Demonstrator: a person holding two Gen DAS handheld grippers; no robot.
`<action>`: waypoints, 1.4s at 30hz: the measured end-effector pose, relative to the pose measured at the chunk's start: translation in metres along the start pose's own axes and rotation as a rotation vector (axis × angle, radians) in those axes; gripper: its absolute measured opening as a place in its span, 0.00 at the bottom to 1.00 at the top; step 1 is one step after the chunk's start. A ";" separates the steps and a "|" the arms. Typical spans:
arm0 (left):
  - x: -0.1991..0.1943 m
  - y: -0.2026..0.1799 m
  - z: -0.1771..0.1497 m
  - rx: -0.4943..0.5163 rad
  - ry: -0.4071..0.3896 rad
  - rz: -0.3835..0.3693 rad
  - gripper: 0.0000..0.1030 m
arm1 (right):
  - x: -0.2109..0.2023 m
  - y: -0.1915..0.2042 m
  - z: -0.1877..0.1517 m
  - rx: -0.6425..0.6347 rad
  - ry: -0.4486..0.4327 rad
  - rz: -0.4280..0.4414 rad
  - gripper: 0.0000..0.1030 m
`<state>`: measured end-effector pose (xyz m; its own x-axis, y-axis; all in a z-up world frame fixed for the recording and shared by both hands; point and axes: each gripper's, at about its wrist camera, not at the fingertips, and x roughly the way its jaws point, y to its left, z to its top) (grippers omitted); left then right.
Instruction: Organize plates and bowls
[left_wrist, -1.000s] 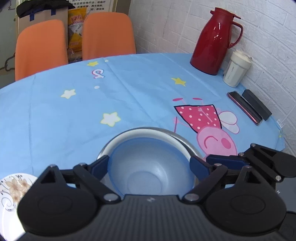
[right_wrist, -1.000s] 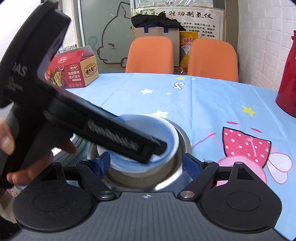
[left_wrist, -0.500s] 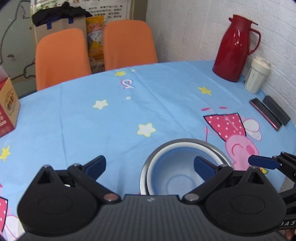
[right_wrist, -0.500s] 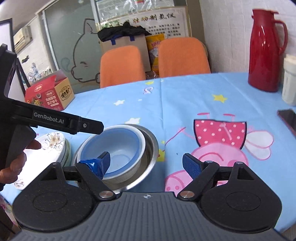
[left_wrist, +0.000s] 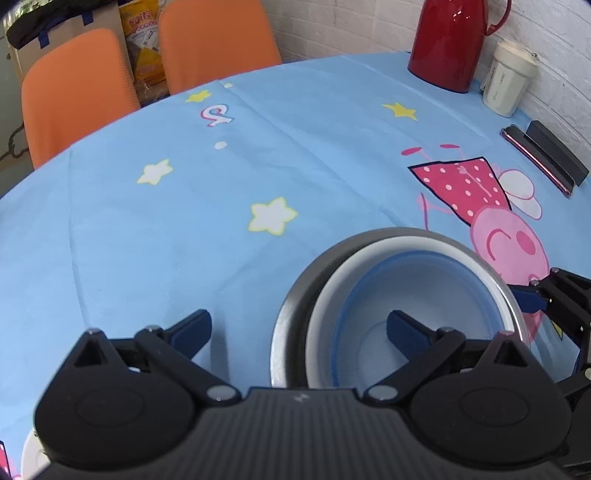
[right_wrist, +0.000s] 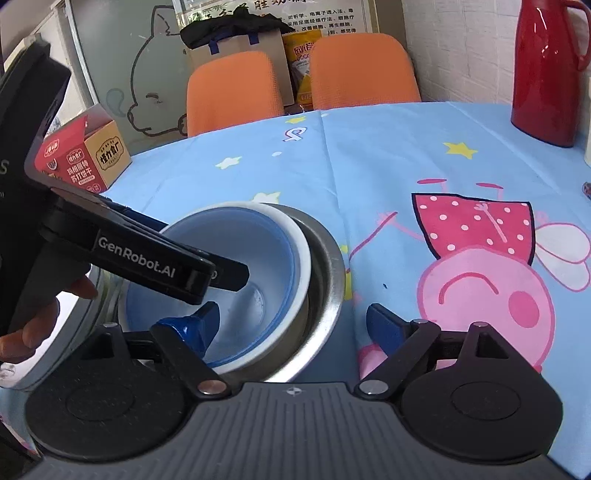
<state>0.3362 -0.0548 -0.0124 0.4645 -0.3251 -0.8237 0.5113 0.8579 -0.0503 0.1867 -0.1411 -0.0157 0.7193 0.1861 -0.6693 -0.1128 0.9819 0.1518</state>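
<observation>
- Blue bowl (left_wrist: 417, 295): smooth plastic, round, pale blue inside with a white outer rim; nested inside the steel bowl (left_wrist: 295, 302), tilted toward the left of that bowl in the right wrist view.
- Steel bowl: polished metal, round, wide flat lip; sits on the tablecloth (left_wrist: 184, 221) at the near edge of the table.
- Left gripper (left_wrist: 299, 326): black ribbed body, 2 dark-blue padded fingers spread wide, holding nothing; its right finger sits over the blue bowl's interior, its left finger over bare cloth.
- Right gripper (right_wrist: 291, 325): same build, fingers spread wide, holding nothing; its left finger sits at the blue bowl's near rim, its right finger over cloth right of the steel bowl.
- Plate (right_wrist: 55, 350): white, glossy, metal-edged; lies left of the bowls, partly hidden.
- Tablecloth: light blue fabric, matte, creased, printed with stars and a pink cartoon pig.
- Thermos (left_wrist: 450, 40): red, glossy, tapered, far right.
- Cup (left_wrist: 508, 79): cream, cylindrical, lidded, just right of the thermos.
- 2 orange chairs (left_wrist: 77, 92): fabric-covered, rounded backs, beyond the far edge.
- Carton (right_wrist: 85, 155): red and yellow cardboard, far left.
</observation>
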 end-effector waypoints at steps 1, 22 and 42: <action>0.001 -0.001 0.000 -0.002 0.002 -0.009 0.97 | 0.000 0.003 -0.002 -0.013 -0.006 -0.013 0.73; 0.000 -0.021 -0.002 -0.017 0.055 -0.045 0.68 | -0.002 0.026 -0.003 0.119 -0.037 0.024 0.73; -0.178 0.050 -0.006 -0.126 -0.186 0.153 0.61 | -0.074 0.120 0.070 -0.067 -0.243 0.203 0.74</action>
<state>0.2744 0.0484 0.1282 0.6601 -0.2455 -0.7099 0.3363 0.9417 -0.0129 0.1678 -0.0394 0.1035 0.8190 0.3729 -0.4361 -0.3097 0.9271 0.2112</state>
